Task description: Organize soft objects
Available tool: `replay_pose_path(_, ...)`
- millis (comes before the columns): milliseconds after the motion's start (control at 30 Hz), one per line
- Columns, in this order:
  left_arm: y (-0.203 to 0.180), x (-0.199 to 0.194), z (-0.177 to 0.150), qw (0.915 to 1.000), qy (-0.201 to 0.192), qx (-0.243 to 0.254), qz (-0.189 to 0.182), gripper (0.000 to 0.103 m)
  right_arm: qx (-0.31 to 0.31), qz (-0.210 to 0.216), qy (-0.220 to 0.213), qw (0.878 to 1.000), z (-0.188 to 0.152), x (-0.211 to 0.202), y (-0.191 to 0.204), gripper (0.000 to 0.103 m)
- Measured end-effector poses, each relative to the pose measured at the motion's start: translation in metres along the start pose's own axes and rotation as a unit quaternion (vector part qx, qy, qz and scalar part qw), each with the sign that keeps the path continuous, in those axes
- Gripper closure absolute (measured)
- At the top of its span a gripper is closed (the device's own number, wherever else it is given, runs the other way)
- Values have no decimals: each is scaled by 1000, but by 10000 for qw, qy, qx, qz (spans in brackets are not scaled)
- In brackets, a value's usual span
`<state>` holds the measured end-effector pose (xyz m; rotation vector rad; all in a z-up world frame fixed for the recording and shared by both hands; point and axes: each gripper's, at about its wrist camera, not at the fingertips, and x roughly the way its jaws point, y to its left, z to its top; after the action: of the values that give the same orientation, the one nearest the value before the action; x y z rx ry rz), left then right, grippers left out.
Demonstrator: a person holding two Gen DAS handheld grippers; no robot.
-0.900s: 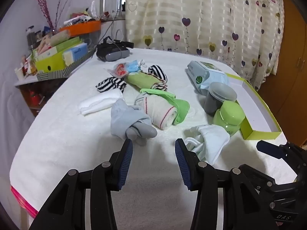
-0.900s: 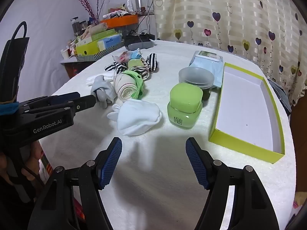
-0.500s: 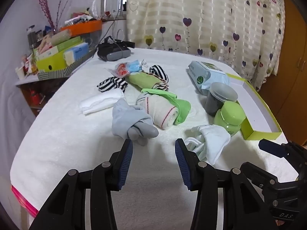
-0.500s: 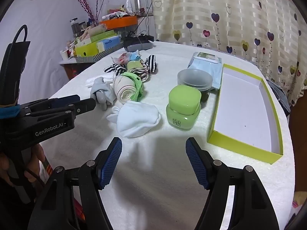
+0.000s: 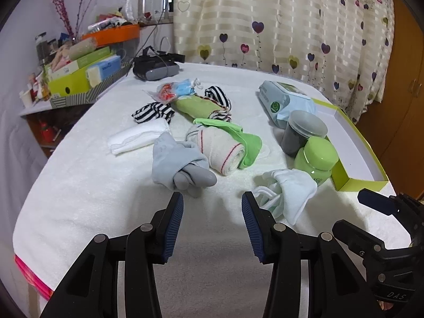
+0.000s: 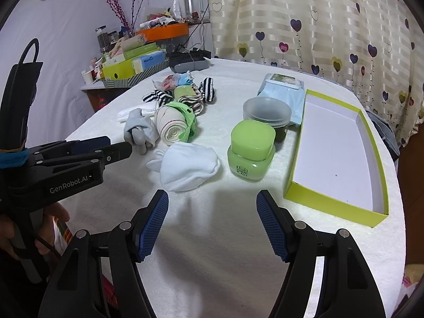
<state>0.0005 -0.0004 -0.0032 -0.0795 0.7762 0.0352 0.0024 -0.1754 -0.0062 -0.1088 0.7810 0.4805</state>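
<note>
Nearest my side of the bench lies a pale blue mitten [image 6: 186, 168], flat and crumpled. Beyond it, toward the left edge, a knotted grey sock [image 5: 180, 165] touches a rolled cream cloth [image 5: 220, 149] wrapped in green. Farther back lie a white folded cloth [image 5: 137, 137], striped socks [image 5: 153, 111] and a green roll [image 5: 196, 107].

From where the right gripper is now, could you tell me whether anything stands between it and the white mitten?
Nothing visible does. The right gripper has open jaws with only bare tablecloth before the white mitten. The green jar stands beside the mitten, apart from it.
</note>
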Motion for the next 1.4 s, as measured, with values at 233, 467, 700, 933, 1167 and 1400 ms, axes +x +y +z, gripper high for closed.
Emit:
replay_pose_path(233, -5, -2, 1, 9999, -59, 108, -58, 58, -9, 15, -41, 10000, 0, 0, 0, 33)
replay_pose_path(467, -4, -2, 2, 9999, -54, 52, -115, 58, -20, 15, -46, 10000, 0, -1, 0, 33)
replay_pose_path(700, 1, -2, 2, 9999, -73, -53, -137, 58, -20, 13, -49, 10000, 1, -1, 1, 33)
replay_pose_path(933, 4, -3, 1, 9996, -95, -125, -231, 58, -21, 22, -50, 10000, 0, -1, 0, 33)
replay_pose_path(1167, 7, -3, 1, 9994, -91, -113, -315, 58, -25, 21, -55, 10000, 1, -2, 1, 33)
replay_pose_path(1400, 7, -3, 0, 9991, -111, -158, -368, 58, -22, 26, -90, 10000, 5, -3, 3, 33)
